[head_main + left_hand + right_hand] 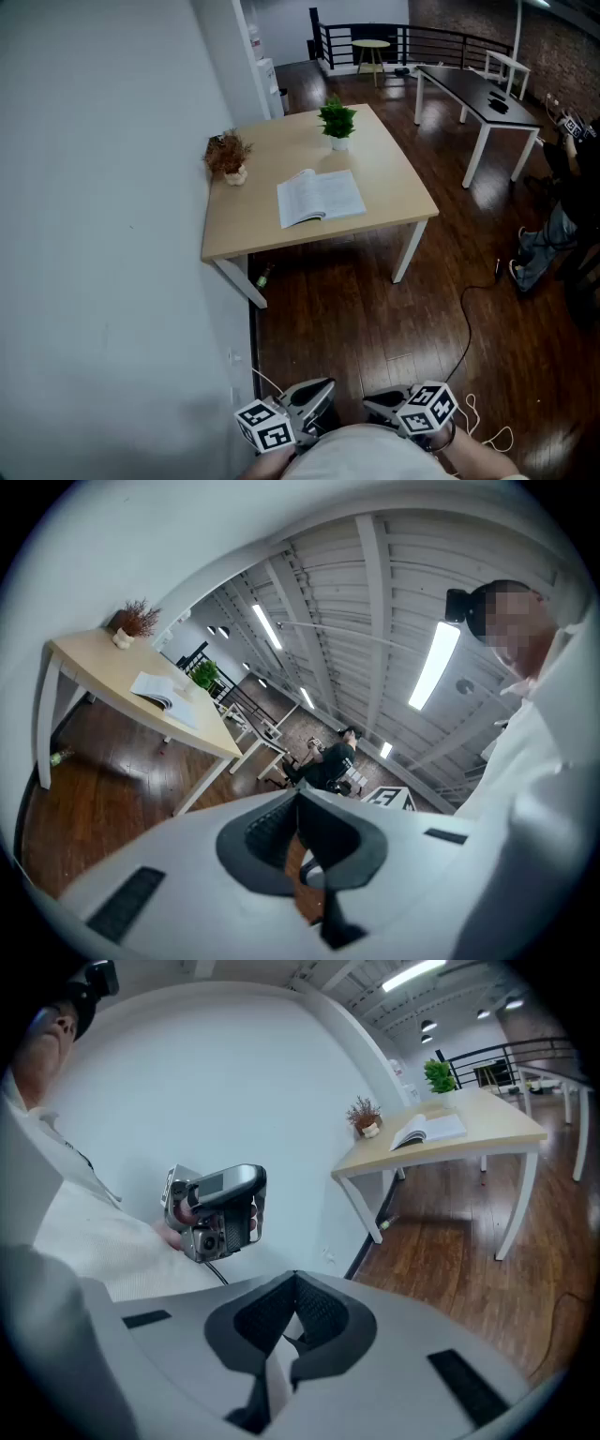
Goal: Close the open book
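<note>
Book (pixel 321 197) open and face up on the pale wooden tabletop (pixel 394 187), toward the near edge, pages spread left and right of the spine. Well apart from both grippers, with a stretch of dark wooden floor (pixel 375 309) between.

Beyond the book, at the far edge of the tabletop, green potted plant (pixel 337 120). At the left edge, close to the white wall (pixel 94 234), small pot of dried brown stems (pixel 228 156). Neither plant touching the book. On the floor by the near left leg, small bottle-like object (pixel 262 277), too small to make out.

Left gripper (pixel 319 392) and right gripper (pixel 377 401) low at the near edge of the head view, side by side, close to the person's body, above the floor. Left jaws closed, tips pressed together, nothing between them. Right jaws closed as well, tips meeting, empty. Both pointed roughly toward the tabletop, with the book far off in each gripper view.

Farther right, long dark table (pixel 473 89) on white legs. Seated person (pixel 562 225) at the right edge of the head view. Black cable (pixel 466 319) trailing across the floor between that person and the near edge. Round stool (pixel 371 45) by a black railing (pixel 422 37) at the far end of the room.
</note>
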A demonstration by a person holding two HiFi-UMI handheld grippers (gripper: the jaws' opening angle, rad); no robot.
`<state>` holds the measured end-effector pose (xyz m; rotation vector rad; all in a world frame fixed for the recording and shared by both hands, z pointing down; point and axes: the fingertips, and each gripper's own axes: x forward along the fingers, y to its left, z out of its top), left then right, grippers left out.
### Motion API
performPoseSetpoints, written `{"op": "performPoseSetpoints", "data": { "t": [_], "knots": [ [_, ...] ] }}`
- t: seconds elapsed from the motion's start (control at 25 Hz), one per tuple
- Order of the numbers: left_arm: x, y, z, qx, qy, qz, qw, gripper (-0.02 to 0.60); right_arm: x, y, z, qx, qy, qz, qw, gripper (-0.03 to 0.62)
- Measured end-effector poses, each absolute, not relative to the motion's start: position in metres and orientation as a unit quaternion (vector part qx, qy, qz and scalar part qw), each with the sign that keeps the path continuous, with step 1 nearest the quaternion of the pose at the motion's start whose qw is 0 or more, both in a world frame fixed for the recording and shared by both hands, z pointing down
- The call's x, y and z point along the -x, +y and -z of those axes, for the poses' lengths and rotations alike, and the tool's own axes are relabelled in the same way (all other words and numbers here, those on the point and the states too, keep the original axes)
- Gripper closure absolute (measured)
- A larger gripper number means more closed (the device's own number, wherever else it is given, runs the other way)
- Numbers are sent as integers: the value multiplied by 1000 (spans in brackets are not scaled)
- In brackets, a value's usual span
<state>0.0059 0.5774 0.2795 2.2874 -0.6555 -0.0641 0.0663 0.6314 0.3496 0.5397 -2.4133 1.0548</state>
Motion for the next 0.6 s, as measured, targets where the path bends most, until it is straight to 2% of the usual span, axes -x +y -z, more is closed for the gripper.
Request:
{"op": "performPoseSetpoints", "data": {
  "t": [0.6],
  "knots": [
    [63, 561, -291, -889, -261, 34, 374, 581, -11, 607, -354, -231, -872, -366, 229, 594]
  ]
}}
